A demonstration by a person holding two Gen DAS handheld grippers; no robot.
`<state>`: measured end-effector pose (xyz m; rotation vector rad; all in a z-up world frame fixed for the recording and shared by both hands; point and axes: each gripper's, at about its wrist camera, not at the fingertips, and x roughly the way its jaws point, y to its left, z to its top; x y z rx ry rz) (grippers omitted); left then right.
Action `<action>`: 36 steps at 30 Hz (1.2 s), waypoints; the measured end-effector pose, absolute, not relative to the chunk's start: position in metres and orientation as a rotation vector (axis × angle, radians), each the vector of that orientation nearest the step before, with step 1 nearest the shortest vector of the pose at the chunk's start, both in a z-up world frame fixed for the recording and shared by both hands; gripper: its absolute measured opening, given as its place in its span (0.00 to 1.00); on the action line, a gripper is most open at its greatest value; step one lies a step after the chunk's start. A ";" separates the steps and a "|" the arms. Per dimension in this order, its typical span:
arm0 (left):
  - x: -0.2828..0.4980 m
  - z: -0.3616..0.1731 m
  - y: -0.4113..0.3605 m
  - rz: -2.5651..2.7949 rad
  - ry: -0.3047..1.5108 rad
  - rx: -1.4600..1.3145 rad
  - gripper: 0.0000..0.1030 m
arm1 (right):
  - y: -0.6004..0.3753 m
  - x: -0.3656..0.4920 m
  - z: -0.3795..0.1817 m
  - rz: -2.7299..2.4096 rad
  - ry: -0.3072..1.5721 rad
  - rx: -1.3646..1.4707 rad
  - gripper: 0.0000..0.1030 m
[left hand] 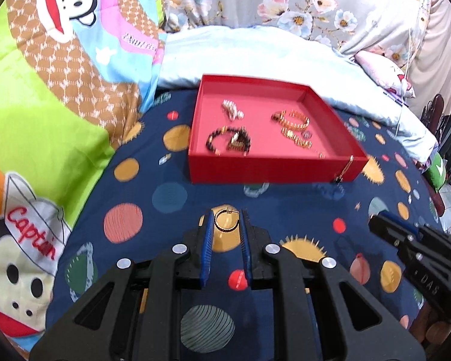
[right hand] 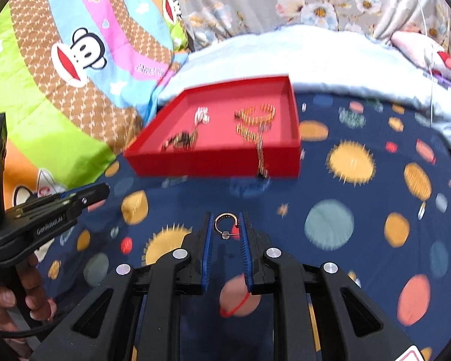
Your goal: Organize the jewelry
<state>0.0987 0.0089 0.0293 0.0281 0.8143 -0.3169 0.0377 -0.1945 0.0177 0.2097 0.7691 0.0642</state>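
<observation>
Earrings — one hoop [left hand: 226, 220] clamped in the left gripper [left hand: 226, 222], another [right hand: 225, 224] in the right gripper [right hand: 225, 225] — hang short of the red tray [left hand: 222, 167]. Carry both over its near wall, clear of the chain [left hand: 344, 170] draped there, before letting go.

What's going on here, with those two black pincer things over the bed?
A person is sorting jewelry with a handheld gripper in each hand. The left gripper is shut on a small gold hoop earring, and the right gripper is shut on another hoop earring. Ahead, on the planet-print bedsheet, sits an open red box that already holds a beaded bracelet, gold chains and a pale piece. One chain hangs over the front wall.
</observation>
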 end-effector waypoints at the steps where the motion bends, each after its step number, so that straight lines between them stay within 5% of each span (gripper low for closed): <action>1: 0.100 0.035 0.008 -0.320 0.802 0.025 0.16 | -0.197 0.041 0.023 0.062 0.755 0.204 0.16; 17: 0.140 0.083 -0.018 -0.343 0.670 0.061 0.16 | -0.219 0.100 0.083 0.055 0.610 0.157 0.16; 36: 0.196 0.087 -0.041 -0.337 0.652 0.081 0.16 | -0.225 0.160 0.081 0.057 0.611 0.140 0.16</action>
